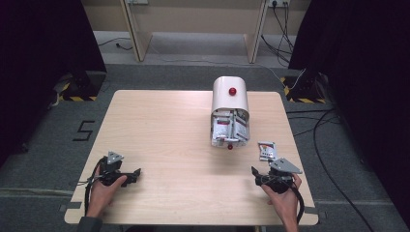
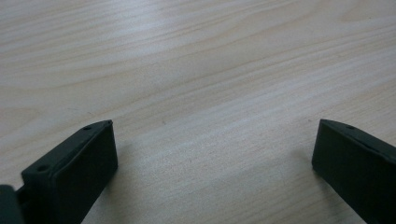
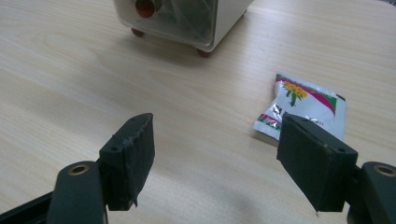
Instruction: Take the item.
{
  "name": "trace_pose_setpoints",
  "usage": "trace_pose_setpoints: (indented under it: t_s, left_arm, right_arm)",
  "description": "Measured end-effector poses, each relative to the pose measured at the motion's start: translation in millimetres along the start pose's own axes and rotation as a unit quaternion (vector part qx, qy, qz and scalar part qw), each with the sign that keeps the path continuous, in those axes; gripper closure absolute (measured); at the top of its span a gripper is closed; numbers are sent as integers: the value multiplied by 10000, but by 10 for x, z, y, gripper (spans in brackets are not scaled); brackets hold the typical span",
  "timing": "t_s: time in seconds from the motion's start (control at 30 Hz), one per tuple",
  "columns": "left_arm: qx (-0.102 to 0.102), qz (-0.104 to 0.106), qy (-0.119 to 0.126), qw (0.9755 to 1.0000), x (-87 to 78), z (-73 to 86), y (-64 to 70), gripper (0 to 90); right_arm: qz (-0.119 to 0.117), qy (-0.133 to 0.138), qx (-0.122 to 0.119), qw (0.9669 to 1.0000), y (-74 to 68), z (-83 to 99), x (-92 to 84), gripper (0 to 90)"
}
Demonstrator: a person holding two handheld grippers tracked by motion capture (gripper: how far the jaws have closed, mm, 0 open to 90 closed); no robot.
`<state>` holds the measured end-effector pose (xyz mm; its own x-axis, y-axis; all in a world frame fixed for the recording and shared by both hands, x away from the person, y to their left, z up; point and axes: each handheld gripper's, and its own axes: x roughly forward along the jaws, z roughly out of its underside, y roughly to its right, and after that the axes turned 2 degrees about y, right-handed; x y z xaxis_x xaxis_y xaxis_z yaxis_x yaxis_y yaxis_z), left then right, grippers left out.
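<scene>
The small white foil sachet with a flower print point(image 3: 303, 109) lay flat on the pale wooden table point(image 1: 169, 140), just ahead of the right gripper point(image 3: 215, 156), whose jaws stood spread and empty, nearer than the left.

We are seeing two black tongs, each with a grey three-cornered plate on top. A black cable is trailing from the left tongs point(image 1: 138, 172) and another from the right tongs point(image 1: 253, 170). Their jaws are showing as thick black blocks with flat rubbery pads point(image 3: 140, 154), small screw holes along the edges and brass-coloured fittings at the joints. A dark sleeve cuff point(image 1: 88, 224) is covering the left wrist.
</scene>
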<state>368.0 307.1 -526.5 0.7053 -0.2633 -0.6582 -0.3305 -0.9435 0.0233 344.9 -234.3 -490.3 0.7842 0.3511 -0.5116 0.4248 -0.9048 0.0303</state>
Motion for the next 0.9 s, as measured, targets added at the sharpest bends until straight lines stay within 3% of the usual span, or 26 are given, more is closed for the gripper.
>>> trace_pose_setpoints:
  t_s: [0.23, 0.33, 0.9]
  left_arm:
    - [-1, 0, 0, 10000, 0, 0, 0, 0]
    - [-1, 0, 0, 10000, 0, 0, 0, 0]
    - [-1, 0, 0, 10000, 0, 0, 0, 0]
  right_arm:
    - [-71, -54, 9, 10000, -50, 68, -25, 260]
    - [-235, -36, 112, 9997, -75, 95, -46, 246]
    - [-247, -151, 69, 9996, -187, 311, -149, 221]
